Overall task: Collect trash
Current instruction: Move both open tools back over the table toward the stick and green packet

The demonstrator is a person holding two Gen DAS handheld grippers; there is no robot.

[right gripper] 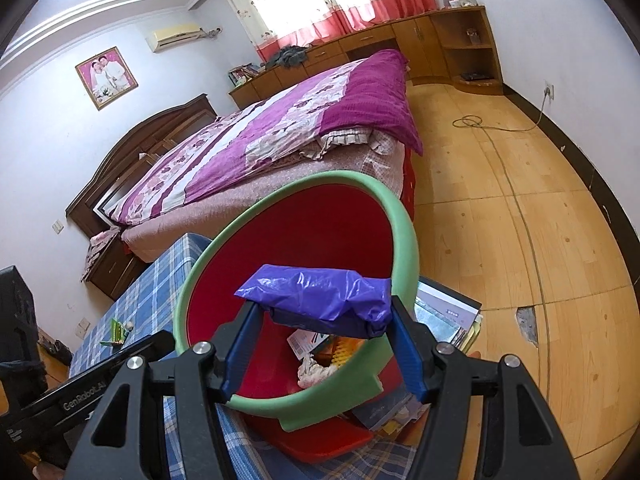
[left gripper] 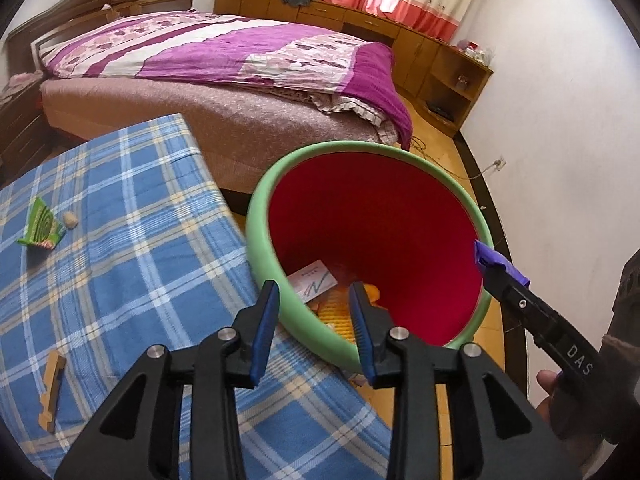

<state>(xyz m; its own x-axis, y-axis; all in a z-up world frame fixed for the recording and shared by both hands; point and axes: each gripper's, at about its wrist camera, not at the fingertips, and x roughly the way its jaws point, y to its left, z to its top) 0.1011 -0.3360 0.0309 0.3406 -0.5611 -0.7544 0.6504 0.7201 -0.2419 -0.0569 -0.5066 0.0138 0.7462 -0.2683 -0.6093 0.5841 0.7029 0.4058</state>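
A red bin with a green rim [left gripper: 264, 216] [right gripper: 404, 236] stands beside the blue plaid table [left gripper: 132, 216]. Inside lie a white card [left gripper: 312, 286], crumpled paper [right gripper: 314, 372] and orange scraps. My right gripper [right gripper: 320, 320] is shut on a purple plastic packet [right gripper: 320, 300] and holds it over the bin's mouth; the packet also shows in the left wrist view [left gripper: 500, 262]. My left gripper [left gripper: 314, 328] is open and empty, with its jaws astride the bin's near rim. A green box [left gripper: 40, 226], a small beige lump [left gripper: 70, 219] and a wooden piece [left gripper: 52, 392] lie on the table.
A bed with a purple quilt [left gripper: 240, 52] stands behind the bin. Wooden cabinets [left gripper: 400, 28] line the far wall. Books and papers [right gripper: 444, 316] lie under the bin's right side. A cable [right gripper: 472, 122] lies on the wooden floor.
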